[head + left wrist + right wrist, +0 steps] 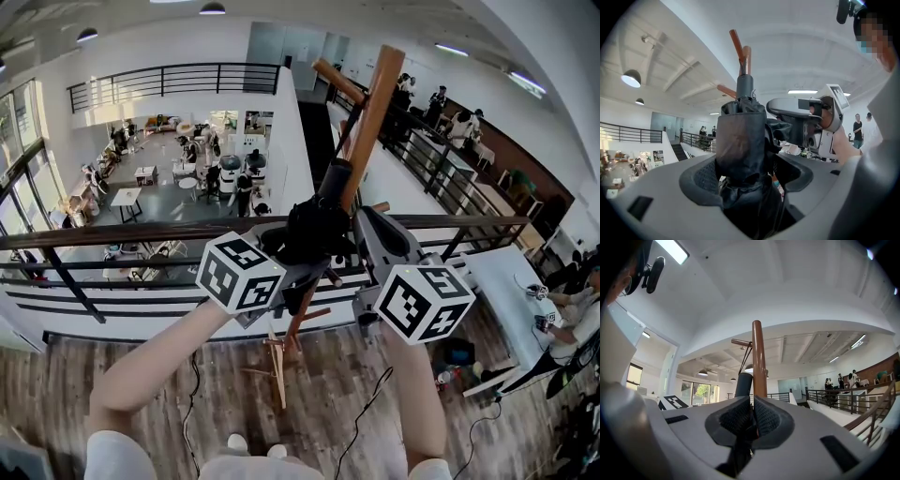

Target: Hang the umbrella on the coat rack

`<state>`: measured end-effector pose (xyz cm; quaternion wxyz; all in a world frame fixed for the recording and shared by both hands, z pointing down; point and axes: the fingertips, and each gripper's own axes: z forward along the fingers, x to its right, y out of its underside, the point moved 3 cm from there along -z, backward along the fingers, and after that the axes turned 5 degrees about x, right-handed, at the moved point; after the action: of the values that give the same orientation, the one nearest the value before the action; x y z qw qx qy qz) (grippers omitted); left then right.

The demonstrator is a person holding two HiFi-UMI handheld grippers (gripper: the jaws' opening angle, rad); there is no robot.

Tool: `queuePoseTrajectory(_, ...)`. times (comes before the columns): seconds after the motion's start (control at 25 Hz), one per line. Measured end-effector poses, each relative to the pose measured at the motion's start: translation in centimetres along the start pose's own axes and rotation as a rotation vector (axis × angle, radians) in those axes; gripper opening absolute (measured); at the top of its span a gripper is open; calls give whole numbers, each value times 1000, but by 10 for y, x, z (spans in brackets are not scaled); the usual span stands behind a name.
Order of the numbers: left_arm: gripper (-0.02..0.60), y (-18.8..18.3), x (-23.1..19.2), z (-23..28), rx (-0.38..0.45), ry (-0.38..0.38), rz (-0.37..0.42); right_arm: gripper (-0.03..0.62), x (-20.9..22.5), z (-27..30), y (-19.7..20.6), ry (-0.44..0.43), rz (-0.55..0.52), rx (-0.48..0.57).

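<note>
The brown wooden coat rack point(370, 122) rises in front of me with its pegs at the top. A black folded umbrella point(314, 230) hangs against the pole, and a thin cord point(746, 357) runs from its handle point(743, 385) up to a peg. My left gripper point(750, 176) is open wide around the umbrella's body point(740, 140), with the right pad standing apart from the fabric. My right gripper point(752, 420) is shut on a dark fold of the umbrella, right beside the pole point(758, 362). In the head view both grippers point(300, 277) point(354, 225) meet at the umbrella.
A dark railing point(141, 234) runs across behind the rack, with a lower hall beyond it. The rack's foot stands on the wooden floor point(141, 375), where cables lie. A white desk point(511, 281) with seated people is at the right.
</note>
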<state>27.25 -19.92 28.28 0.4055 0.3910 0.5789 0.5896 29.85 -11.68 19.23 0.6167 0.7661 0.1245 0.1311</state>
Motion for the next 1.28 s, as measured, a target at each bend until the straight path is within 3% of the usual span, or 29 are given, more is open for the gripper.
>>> queuePoseTrajectory(0.2,324,8,4,-8,39,-28,-33,38,4,-4,9,0,5,-4)
queuePoseTrajectory(0.6,324,14,4,-45,77,-150,-5,38,-8,-9,34,14,64,-14)
queuePoseTrajectory(0.88,322,40,49,-40,123,-172,-21,38,9,-59,64,23,89,1)
queuePoseTrajectory(1.04,322,10,45,-61,138,-180,17,38,-11,-42,43,25,77,-2)
queuePoseTrajectory(1.16,319,7,47,-73,151,-193,20,38,-24,-41,47,16,66,-7)
queuePoseTrajectory(1.28,254,14,51,-80,170,-227,16,38,-30,-50,59,20,38,-2)
